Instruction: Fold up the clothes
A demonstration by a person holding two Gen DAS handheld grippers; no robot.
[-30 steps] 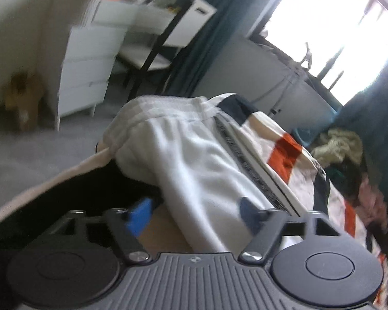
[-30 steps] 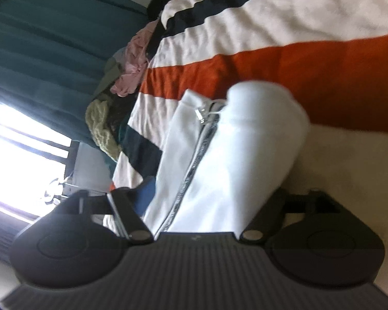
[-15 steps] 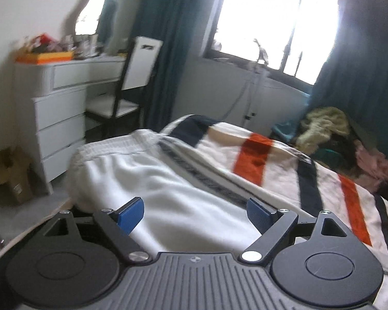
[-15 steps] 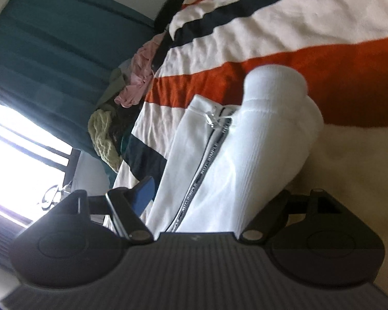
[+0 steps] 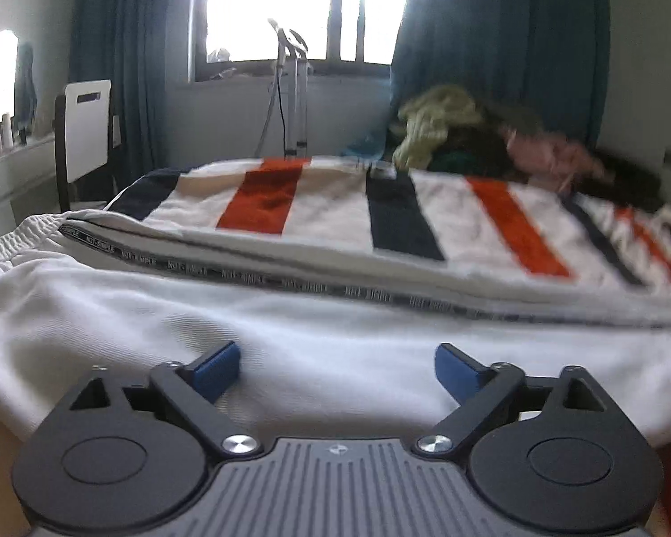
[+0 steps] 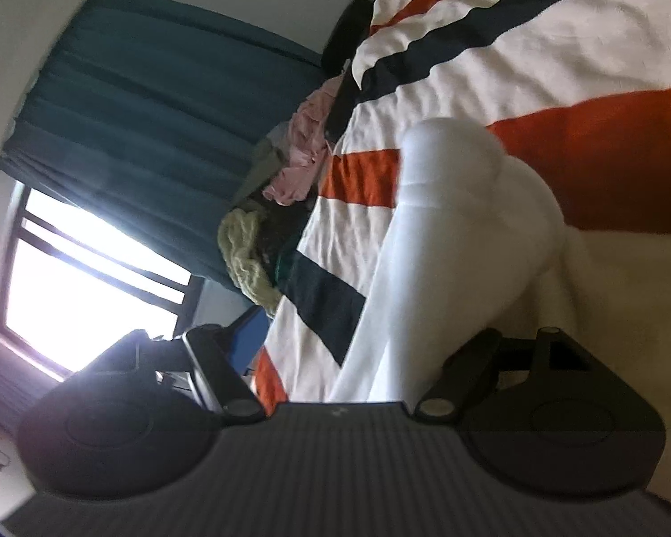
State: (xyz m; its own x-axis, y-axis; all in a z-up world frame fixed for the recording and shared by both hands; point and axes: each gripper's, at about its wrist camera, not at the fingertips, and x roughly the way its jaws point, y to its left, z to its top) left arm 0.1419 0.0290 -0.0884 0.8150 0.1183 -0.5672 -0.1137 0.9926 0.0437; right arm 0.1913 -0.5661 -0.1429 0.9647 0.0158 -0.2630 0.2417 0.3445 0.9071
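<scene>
White track pants (image 5: 290, 335) with a black lettered side stripe lie flat across the striped bedspread (image 5: 425, 219) in the left wrist view, waistband at the left. My left gripper (image 5: 337, 369) is open, its blue pads (image 5: 217, 367) just over the white cloth, holding nothing. In the right wrist view, which is rolled sideways, one white pant leg (image 6: 443, 268) runs away from the camera. My right gripper (image 6: 371, 349) is open on either side of the leg. Its right fingertip is hidden behind the cloth.
A heap of loose clothes (image 5: 492, 143) lies at the far side of the bed; it also shows in the right wrist view (image 6: 282, 206). A window with teal curtains (image 5: 492, 44), a stand (image 5: 293, 89), a chair (image 5: 85, 134) and a dresser stand beyond the bed.
The left gripper swung from facing the dresser to facing the window. The bunched pants now lie spread flat. The right view shifted, and the zip and stripe are out of sight.
</scene>
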